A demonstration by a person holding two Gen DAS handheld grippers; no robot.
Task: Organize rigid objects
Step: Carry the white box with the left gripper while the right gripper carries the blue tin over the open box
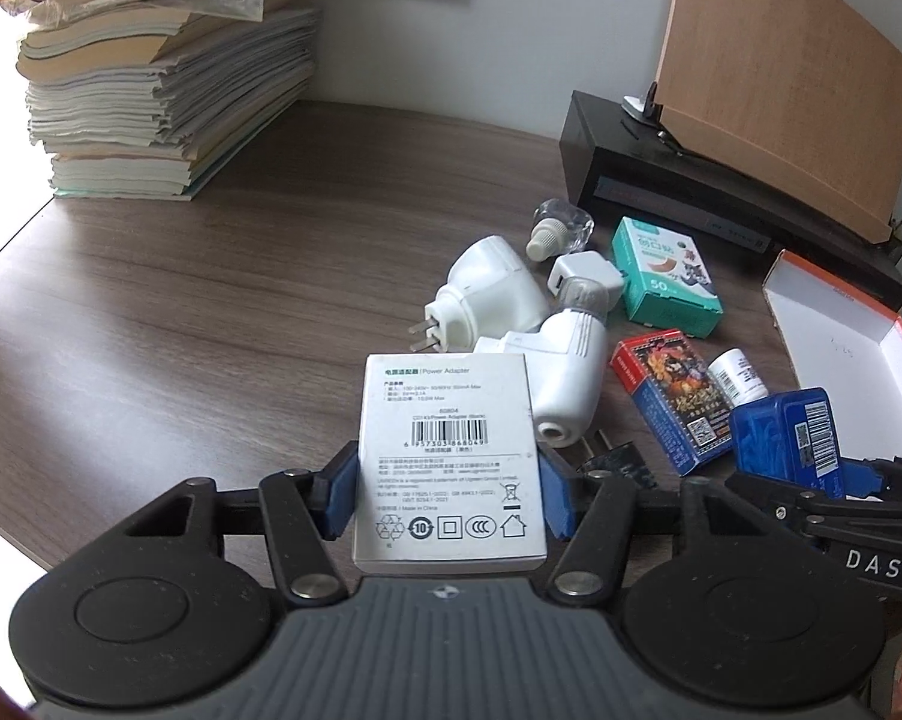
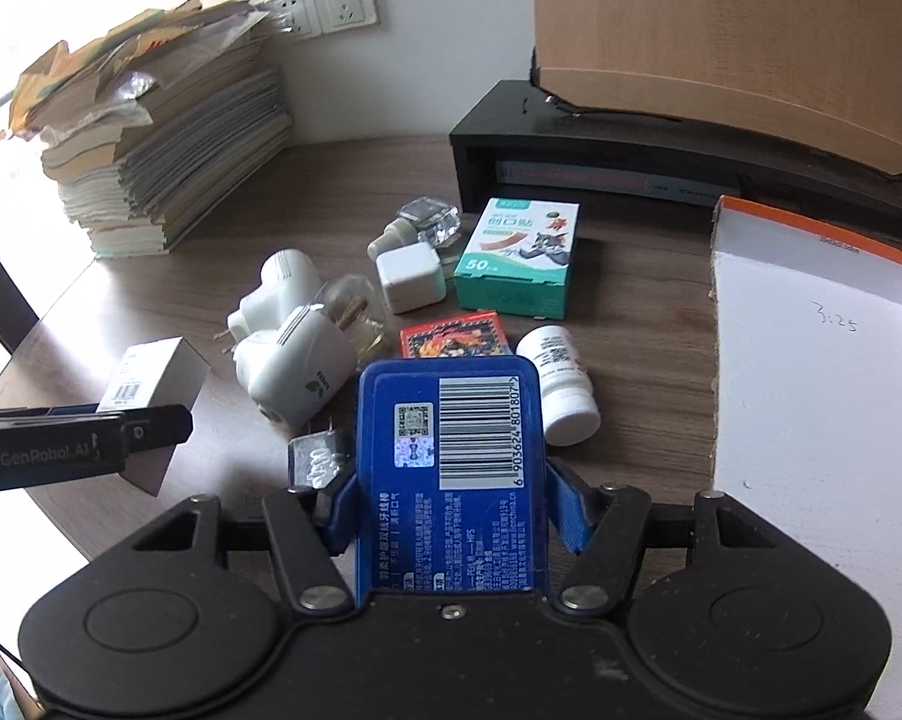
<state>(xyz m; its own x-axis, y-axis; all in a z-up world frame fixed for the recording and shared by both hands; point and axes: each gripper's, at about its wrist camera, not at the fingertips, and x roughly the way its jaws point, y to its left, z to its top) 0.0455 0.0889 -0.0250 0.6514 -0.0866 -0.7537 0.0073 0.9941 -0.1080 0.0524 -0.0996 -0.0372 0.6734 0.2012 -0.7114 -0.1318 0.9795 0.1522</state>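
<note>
Left wrist view: the white power adapter box (image 1: 448, 462) is clamped between the blue pads of the left gripper (image 1: 448, 498), held above the wooden desk (image 1: 181, 330). Right wrist view: the blue floss case (image 2: 451, 480) is clamped likewise in the right gripper (image 2: 451, 525). Both items appear lifted clear of the clutter: white plug-in units (image 1: 499, 294), green plaster box (image 1: 667, 279), red card pack (image 1: 673, 405), white bottle (image 2: 562, 384). Step in hand, by judgement: transport. The next move likely calls for carrying each item to the open orange-edged box (image 2: 811, 360) and releasing it inside, without collision between the grippers.
</note>
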